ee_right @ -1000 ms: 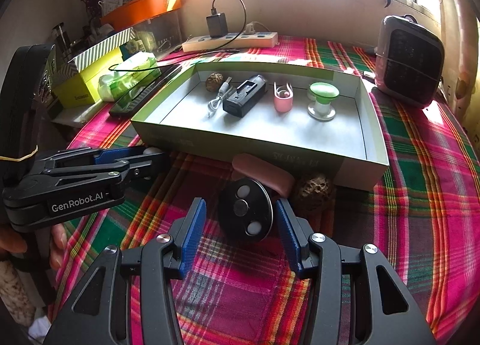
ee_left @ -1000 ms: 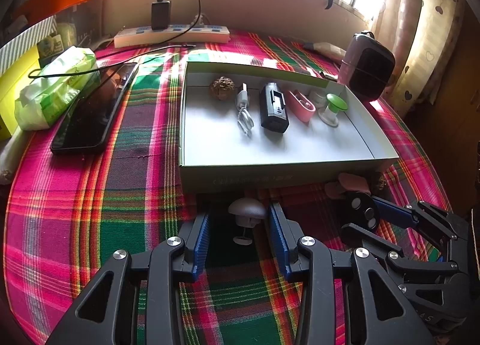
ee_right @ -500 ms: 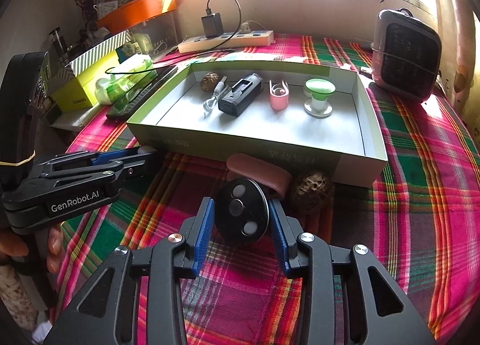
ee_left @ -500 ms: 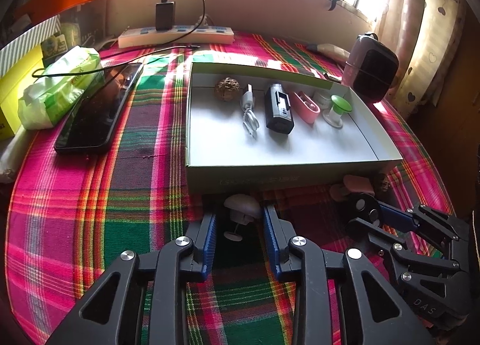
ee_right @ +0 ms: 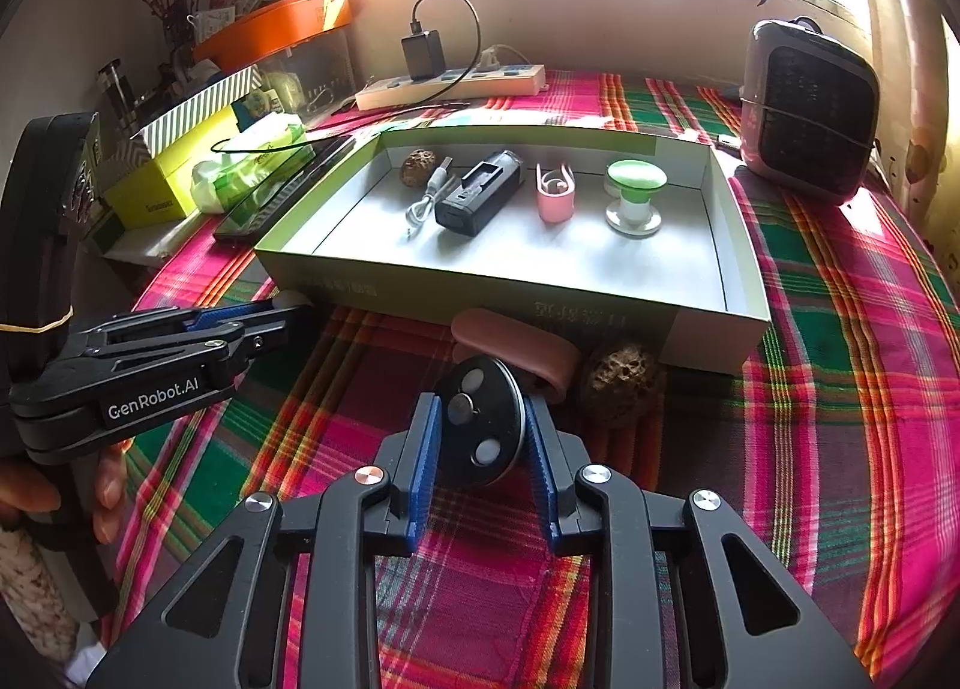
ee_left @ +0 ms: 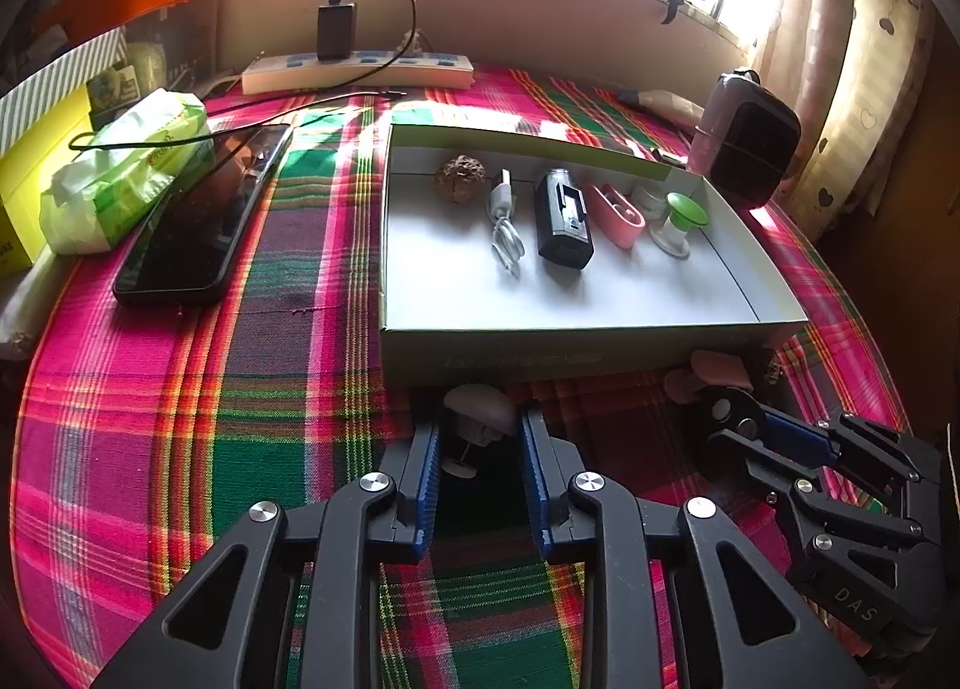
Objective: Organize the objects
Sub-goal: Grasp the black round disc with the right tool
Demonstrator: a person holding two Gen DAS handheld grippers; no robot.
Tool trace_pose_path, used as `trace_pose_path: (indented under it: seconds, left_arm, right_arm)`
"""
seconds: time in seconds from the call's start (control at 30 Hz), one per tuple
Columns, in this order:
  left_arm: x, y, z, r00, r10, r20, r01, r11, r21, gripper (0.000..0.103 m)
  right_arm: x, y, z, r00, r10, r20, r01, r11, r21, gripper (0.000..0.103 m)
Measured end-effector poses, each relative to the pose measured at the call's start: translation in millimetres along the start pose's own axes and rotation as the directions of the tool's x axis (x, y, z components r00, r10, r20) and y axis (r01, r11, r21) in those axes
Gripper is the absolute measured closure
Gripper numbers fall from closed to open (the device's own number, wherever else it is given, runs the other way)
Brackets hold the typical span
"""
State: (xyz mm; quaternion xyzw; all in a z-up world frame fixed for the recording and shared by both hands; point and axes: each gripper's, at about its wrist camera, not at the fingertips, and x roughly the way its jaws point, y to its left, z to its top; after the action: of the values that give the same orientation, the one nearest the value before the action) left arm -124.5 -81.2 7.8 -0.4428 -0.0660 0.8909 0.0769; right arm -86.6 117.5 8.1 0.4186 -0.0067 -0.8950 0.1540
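Roughly halfway I reckon: five bits already sit in the tray (ee_right: 741, 269), while my left gripper (ee_left: 480, 437) pinches the white suction hook (ee_left: 480, 410) and right gripper (ee_right: 480, 437) clamps the black disc (ee_right: 480, 419) at the tray's 6 o'clock, pink case (ee_right: 516, 344) and walnut (ee_right: 621, 383) still outside.

power strip (ee_left: 357, 72), heater (ee_right: 807, 110), phone (ee_left: 198, 221)

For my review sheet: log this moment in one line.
left gripper: shut on white suction cup | right gripper: shut on black disc | both before box
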Motion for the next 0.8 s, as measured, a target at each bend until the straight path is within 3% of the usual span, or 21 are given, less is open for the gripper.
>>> trace_pose_path:
  seconds: [0.8]
  left_arm:
    - [-2.5,2.2,-1.3,1.0,0.0,0.001,0.0,1.0,-0.002,0.081]
  right_arm:
    - [-2.6,0.8,0.4,1.0,-0.003,0.009,0.003,1.0,-0.002,0.077]
